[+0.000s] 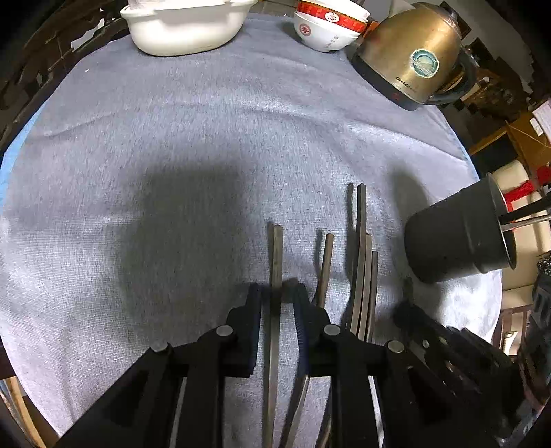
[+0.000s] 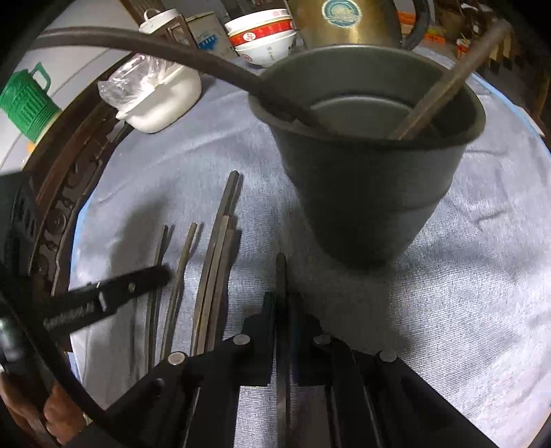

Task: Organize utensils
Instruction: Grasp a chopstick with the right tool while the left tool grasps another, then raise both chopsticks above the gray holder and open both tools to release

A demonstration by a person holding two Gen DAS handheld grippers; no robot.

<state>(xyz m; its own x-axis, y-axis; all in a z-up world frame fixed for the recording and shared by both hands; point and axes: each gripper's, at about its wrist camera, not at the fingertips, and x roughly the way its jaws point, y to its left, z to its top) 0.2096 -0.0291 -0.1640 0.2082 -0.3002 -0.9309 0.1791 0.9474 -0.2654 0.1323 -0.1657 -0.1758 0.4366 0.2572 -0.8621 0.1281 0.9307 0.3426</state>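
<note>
Several dark chopsticks lie side by side on the grey cloth (image 1: 155, 138). My left gripper (image 1: 277, 293) straddles the leftmost chopstick (image 1: 275, 248); a gap shows on both sides of it, so the jaws are open. Beside it lie a single chopstick (image 1: 325, 262) and a bundle (image 1: 361, 258). My right gripper (image 2: 281, 299) is shut on another chopstick (image 2: 280, 268), just in front of the black holder cup (image 2: 361, 193). That cup holds a chopstick (image 2: 447, 89) leaning on its rim. The left gripper (image 2: 162, 272) shows at the left of the right wrist view.
At the back stand a brass kettle (image 1: 413, 51), stacked red-and-white bowls (image 1: 327, 24) and a white lidded dish (image 1: 186, 27). A black cable (image 2: 155, 48) arcs across the right wrist view. The carved wooden table rim (image 2: 69, 172) and a green basket (image 2: 27, 100) lie left.
</note>
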